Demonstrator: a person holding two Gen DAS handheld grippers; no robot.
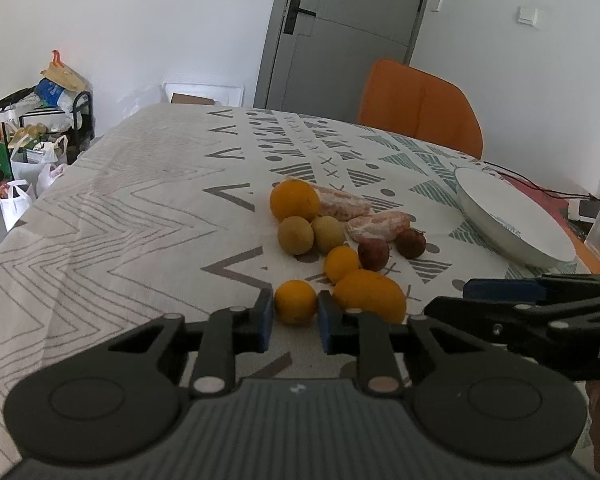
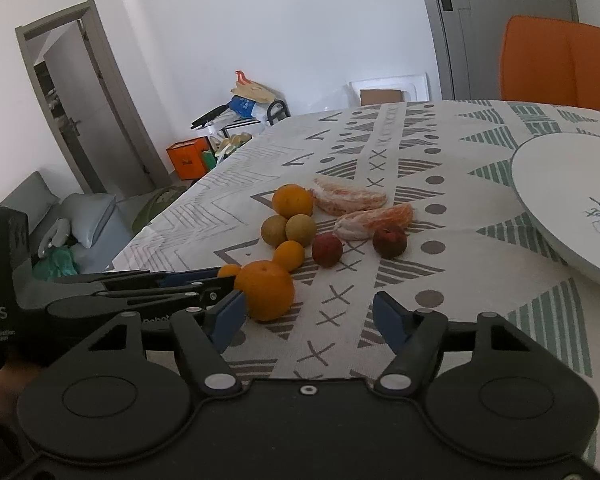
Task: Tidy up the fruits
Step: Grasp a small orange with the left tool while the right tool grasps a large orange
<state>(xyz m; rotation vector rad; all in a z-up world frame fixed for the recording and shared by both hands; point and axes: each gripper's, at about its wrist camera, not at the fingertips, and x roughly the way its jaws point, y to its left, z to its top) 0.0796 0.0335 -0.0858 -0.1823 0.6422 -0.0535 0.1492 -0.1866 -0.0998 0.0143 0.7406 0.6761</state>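
From the right wrist, the small orange [image 2: 229, 270] peeks out as a sliver, the rest lost behind the left gripper [image 2: 220, 284], and the white plate [image 2: 560, 200] runs off the right edge with its printed label too small to read. From the left wrist, the right gripper [image 1: 500, 290] is cut off at the right edge. The big orange [image 1: 370, 294] has its lower side hidden behind the blue pad [image 1: 325, 316].

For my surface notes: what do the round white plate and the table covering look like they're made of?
White plate: probably glazed ceramic, possibly melamine; smooth, faintly glossy, with printed lettering.
Tablecloth: woven fabric, matte; it creases, drapes over the table's edge, and carries printed zigzags, triangles and dots.
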